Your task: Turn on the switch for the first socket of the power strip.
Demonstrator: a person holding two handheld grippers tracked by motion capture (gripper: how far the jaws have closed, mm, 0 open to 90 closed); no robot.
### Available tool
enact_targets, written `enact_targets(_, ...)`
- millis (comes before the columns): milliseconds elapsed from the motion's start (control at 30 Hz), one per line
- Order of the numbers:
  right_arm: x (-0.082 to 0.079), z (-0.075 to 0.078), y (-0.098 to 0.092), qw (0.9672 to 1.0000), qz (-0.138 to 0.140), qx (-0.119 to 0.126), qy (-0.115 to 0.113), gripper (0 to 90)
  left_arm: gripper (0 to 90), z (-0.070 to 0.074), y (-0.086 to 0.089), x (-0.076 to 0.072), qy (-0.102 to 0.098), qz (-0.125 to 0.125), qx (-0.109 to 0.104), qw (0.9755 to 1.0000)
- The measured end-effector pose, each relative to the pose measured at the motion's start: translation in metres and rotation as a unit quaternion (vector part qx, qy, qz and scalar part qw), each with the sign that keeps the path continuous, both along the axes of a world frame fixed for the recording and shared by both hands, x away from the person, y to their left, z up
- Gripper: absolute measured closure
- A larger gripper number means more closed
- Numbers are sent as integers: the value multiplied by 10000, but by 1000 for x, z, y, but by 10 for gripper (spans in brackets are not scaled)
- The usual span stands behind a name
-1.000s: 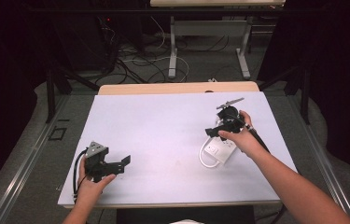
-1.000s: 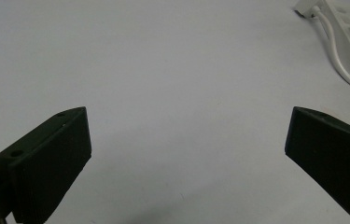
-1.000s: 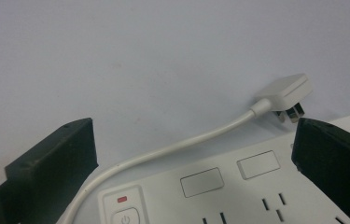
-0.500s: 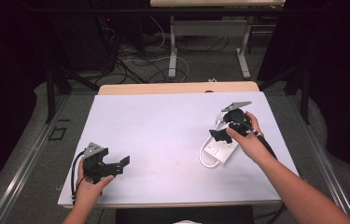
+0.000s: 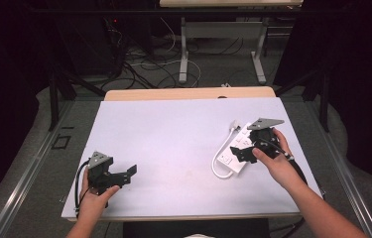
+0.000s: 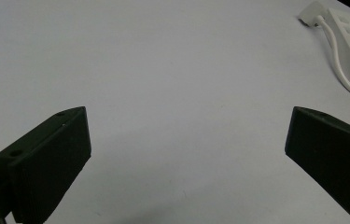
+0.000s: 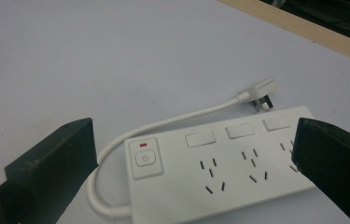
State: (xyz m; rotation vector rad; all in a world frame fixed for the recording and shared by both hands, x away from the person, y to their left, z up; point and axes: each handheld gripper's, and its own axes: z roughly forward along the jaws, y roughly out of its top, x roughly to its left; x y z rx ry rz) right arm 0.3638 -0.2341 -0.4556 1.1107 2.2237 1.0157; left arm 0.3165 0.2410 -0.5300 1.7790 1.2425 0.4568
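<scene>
Right gripper (image 5: 240, 151) is hovering over the power strip (image 5: 237, 148), jaws spread wide apart, gripping nothing. Strip is lying flat at the table's (image 5: 173, 134) right side, its cord (image 7: 163, 125) looping round to the plug (image 7: 259, 93) beside it. Contact with the strip is hard to judge. Left gripper (image 5: 126, 173) is sitting near the front left edge, jaws apart too.

A lab: dark curtains (image 5: 5, 59), tangled floor cables (image 5: 149, 67), and a bare white worktable (image 5: 173, 134).
</scene>
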Motion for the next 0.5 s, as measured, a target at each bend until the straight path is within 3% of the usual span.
enact_targets(167,-16,-4,-10,9999,-49,-7,-137,0,4,0,0,0,-5,32,7,10000)
enact_targets(500,-36,-20,-36,9991,-308,228,-200,0,4,-1,2,0,-75,73,12,9999)
